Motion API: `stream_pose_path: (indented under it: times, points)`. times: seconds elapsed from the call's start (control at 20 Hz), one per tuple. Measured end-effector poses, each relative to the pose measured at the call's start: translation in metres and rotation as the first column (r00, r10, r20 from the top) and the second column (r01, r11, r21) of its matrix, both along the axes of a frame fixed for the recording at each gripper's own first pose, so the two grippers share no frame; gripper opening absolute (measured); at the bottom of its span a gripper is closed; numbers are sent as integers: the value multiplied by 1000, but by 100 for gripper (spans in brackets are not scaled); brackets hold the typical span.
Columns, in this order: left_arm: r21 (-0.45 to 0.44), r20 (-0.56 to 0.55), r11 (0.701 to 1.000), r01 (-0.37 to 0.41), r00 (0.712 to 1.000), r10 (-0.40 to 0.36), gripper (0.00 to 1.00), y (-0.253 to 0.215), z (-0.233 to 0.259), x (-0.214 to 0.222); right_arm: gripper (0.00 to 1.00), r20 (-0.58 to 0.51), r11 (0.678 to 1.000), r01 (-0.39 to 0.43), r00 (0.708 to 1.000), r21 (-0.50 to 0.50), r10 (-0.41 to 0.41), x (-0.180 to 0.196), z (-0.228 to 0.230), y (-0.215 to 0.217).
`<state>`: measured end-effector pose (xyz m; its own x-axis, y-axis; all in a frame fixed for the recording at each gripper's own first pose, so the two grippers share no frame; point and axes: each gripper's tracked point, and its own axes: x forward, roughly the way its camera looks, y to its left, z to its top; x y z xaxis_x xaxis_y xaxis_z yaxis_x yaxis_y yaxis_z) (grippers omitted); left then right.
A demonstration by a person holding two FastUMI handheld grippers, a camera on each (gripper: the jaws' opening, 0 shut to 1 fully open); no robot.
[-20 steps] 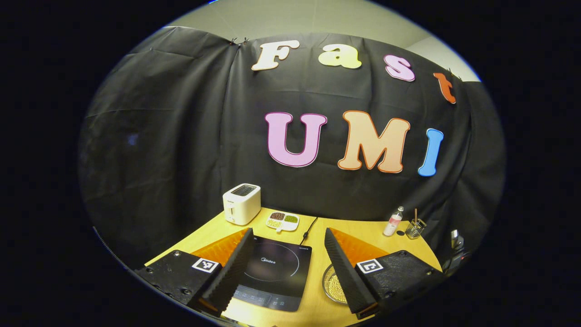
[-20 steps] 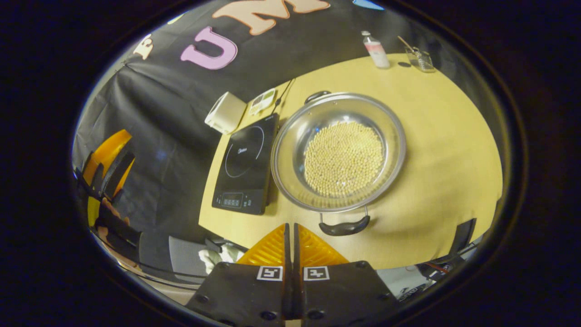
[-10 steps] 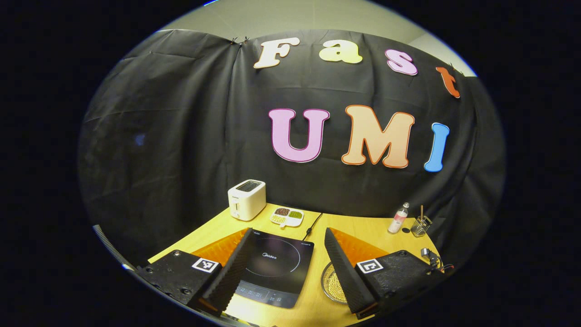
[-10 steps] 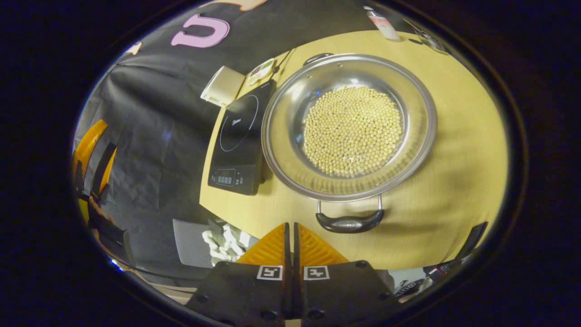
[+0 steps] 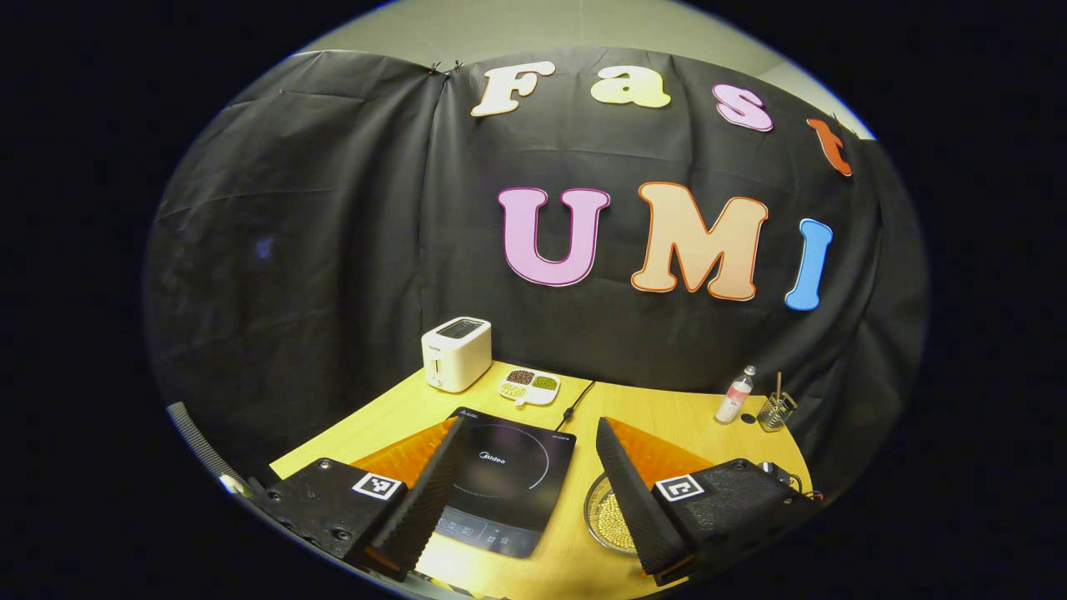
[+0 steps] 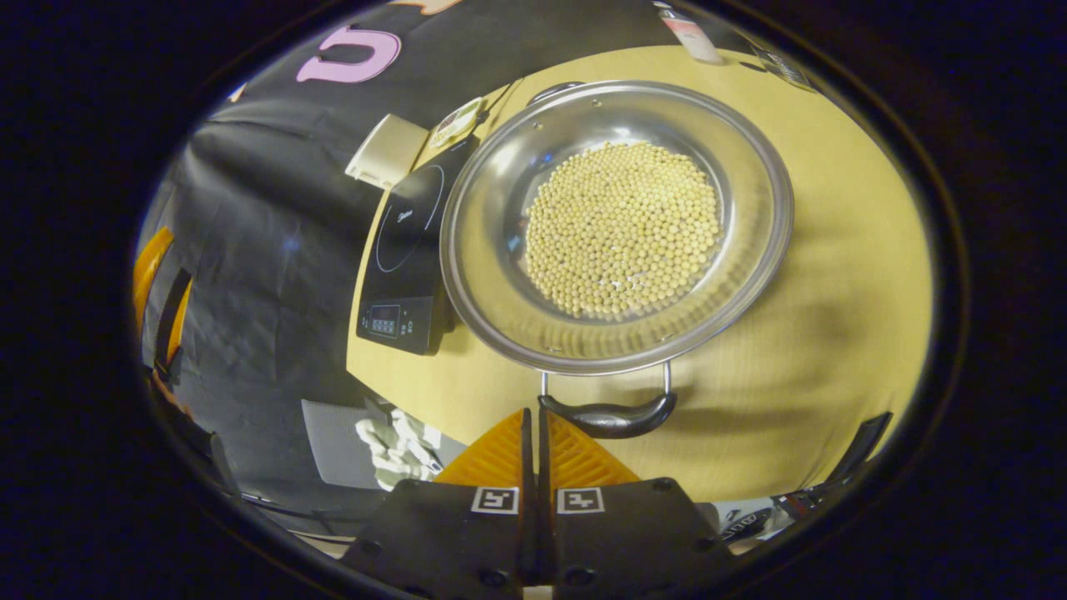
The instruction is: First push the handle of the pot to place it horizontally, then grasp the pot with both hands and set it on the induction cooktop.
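We held the right tongs (image 6: 538,417) pressed closed just short of the shallow steel pot's (image 6: 617,225) black near handle (image 6: 607,415), left tongs (image 5: 525,467) wide, farther off.

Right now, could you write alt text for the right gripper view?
A steel pot of pale beans sits on a yellow table beside a black induction cooktop. The right gripper, shut, points at the pot's near black handle.

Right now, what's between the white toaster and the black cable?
In the left gripper view, a small white divided dish sits between the white toaster and black cable.
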<state>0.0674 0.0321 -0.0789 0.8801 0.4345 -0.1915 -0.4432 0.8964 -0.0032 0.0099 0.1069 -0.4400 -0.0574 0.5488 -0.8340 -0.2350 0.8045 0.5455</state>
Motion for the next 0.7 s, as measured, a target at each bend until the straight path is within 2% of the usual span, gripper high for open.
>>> stream_pose_path:
  times: [0.7]
  points:
    - [-22,-6,1000,20,1000,-20,95,-7,-8,12,2,22,996,67,998,-58,-66,24,-1,-40]
